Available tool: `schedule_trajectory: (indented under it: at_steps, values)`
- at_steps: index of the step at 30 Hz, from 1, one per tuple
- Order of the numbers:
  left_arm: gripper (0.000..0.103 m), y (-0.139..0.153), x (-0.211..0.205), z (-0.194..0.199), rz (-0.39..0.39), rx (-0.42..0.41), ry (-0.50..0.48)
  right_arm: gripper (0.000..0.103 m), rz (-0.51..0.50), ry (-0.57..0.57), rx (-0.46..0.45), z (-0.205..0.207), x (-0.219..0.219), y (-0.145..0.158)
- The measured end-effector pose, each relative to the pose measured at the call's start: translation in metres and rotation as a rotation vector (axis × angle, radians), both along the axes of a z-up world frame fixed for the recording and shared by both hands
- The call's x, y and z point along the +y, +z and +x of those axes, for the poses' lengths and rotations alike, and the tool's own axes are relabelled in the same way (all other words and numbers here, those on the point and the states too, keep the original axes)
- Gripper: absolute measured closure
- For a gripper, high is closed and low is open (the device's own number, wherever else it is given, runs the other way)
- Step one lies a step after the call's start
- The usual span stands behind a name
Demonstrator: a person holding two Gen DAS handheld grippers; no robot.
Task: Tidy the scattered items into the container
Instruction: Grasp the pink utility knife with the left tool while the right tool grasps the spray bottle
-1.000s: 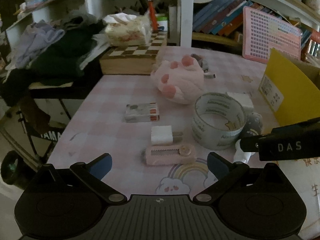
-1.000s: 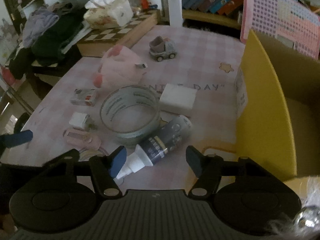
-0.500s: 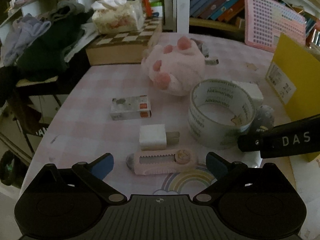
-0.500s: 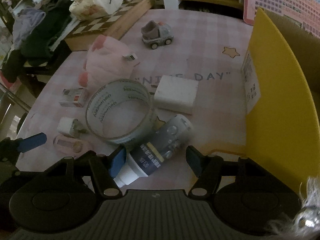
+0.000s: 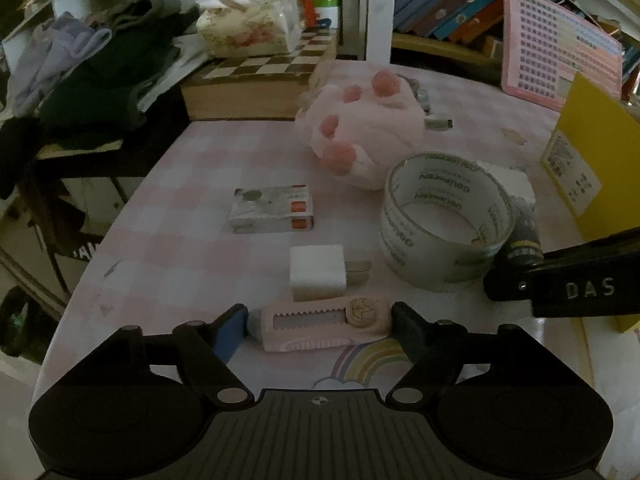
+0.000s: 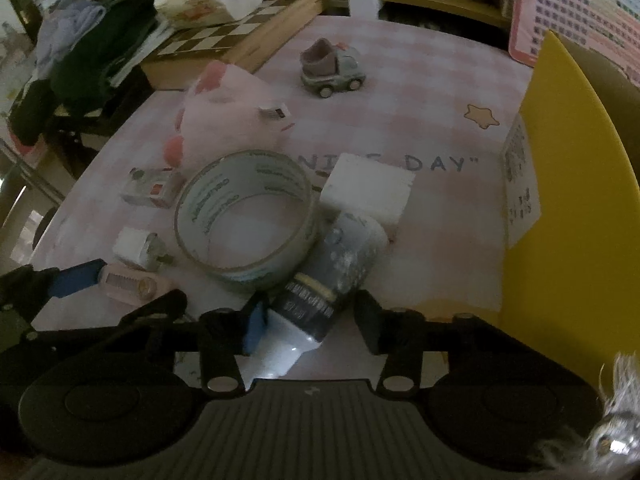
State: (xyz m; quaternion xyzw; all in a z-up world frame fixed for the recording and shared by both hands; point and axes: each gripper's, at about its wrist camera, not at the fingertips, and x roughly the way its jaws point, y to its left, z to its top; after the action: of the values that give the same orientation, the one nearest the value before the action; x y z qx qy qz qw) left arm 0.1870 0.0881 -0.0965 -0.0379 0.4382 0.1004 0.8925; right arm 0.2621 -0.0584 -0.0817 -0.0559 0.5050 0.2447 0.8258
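A pink utility knife (image 5: 324, 326) lies crosswise between my left gripper's (image 5: 319, 330) pads. Its jaws are closing and touch both ends of the knife. My right gripper (image 6: 308, 320) is closing too, with its pads against the sides of a dark bottle (image 6: 340, 256) with a white cap, lying on the table. That bottle (image 5: 524, 236) leans on a clear tape roll (image 5: 420, 256). The yellow box (image 6: 568, 200) stands open at the right. A white charger (image 5: 318, 270), a small carton (image 5: 272, 208), a pink plush paw (image 5: 364, 128), a white block (image 6: 368, 192) and a toy car (image 6: 332, 68) lie scattered.
A chessboard box (image 5: 256, 80) with a tissue pack (image 5: 248, 28) on it sits at the back left, beside a heap of clothes (image 5: 80, 72). A pink grid board (image 5: 560, 64) leans on the bookshelf behind. The table's left edge runs close to the carton.
Both grippers came down and forward a little. The left jaws narrowed from wide apart onto the knife's ends. The right jaws narrowed around the bottle.
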Motion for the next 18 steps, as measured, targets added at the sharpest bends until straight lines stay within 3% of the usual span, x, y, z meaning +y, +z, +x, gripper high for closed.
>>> schedule_trajectory:
  at_steps: [18]
  values:
    - [0.025, 0.034, 0.015, -0.027, -0.029, -0.09, -0.033, 0.07, 0.069, -0.079, -0.034, -0.021, -0.021, 0.024]
